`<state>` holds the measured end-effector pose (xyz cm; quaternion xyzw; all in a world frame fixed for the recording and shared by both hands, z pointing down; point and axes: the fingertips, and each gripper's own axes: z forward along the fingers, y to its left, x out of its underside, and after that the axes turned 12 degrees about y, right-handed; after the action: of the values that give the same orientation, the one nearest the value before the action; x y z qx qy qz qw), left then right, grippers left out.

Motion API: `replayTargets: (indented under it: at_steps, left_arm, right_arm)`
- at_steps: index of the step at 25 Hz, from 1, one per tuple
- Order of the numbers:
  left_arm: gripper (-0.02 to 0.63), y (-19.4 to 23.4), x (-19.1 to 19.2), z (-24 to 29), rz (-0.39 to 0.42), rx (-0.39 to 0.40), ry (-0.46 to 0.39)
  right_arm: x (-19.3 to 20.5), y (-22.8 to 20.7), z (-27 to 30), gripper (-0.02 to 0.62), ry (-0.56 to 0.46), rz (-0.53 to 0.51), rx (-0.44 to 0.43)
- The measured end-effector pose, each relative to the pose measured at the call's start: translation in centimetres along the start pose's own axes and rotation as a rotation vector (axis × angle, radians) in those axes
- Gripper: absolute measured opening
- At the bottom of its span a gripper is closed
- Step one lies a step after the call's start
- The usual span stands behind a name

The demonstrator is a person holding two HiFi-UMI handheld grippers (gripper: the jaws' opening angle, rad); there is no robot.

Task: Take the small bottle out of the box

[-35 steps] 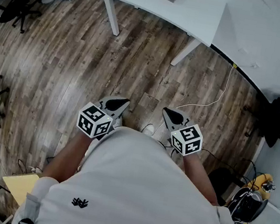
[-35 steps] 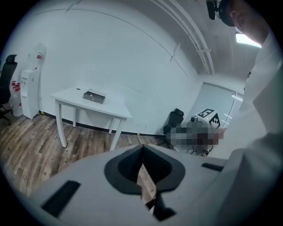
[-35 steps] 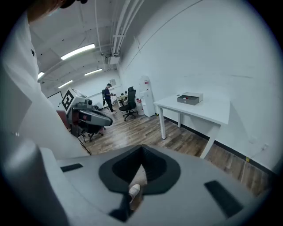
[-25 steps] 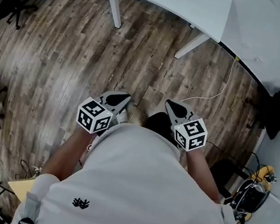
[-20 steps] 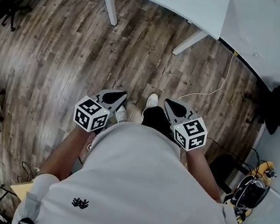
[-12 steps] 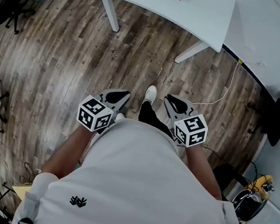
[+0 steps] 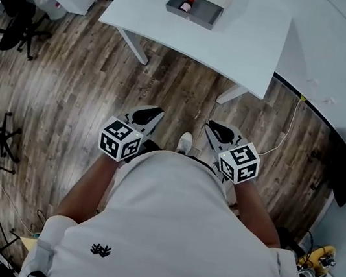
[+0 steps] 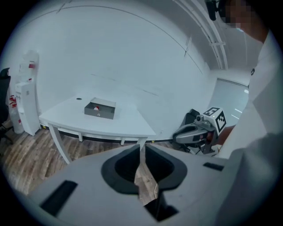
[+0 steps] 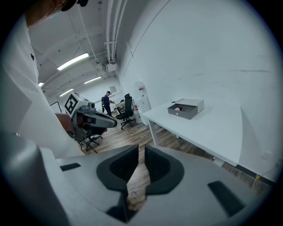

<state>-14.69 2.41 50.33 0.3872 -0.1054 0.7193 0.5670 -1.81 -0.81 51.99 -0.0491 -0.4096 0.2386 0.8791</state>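
We hold both tools close before our body, above the wooden floor (image 7: 70, 84) and well apart from the white counter (image 7: 247, 45). The left tool (image 8: 141, 149) has its jaws opening from a narrow slit, with nothing between them. The right tool (image 9: 141, 152) shows a similar narrow gap, also empty. The small bottle (image 7: 188, 2), showing red, sits inside the grey box (image 7: 190, 18) on the counter ahead of us.
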Motion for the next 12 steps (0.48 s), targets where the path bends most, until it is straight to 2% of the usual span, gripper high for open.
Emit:
replayTargets:
  at_steps: [7,12]
  left_arm:
    - [0.046,2.7,-4.7,3.9,0.029,-0.029,0.03]
    - [0.042,6.8,-9.3,6.1,0.063,-0.068,0.039]
  right_arm:
    - [-0.5,-4.2,-0.2,0.044,-0.022,0.056,0.008]
    - [-0.5,-6.6,-1.6,0.044,-0.068,0.157,0.05]
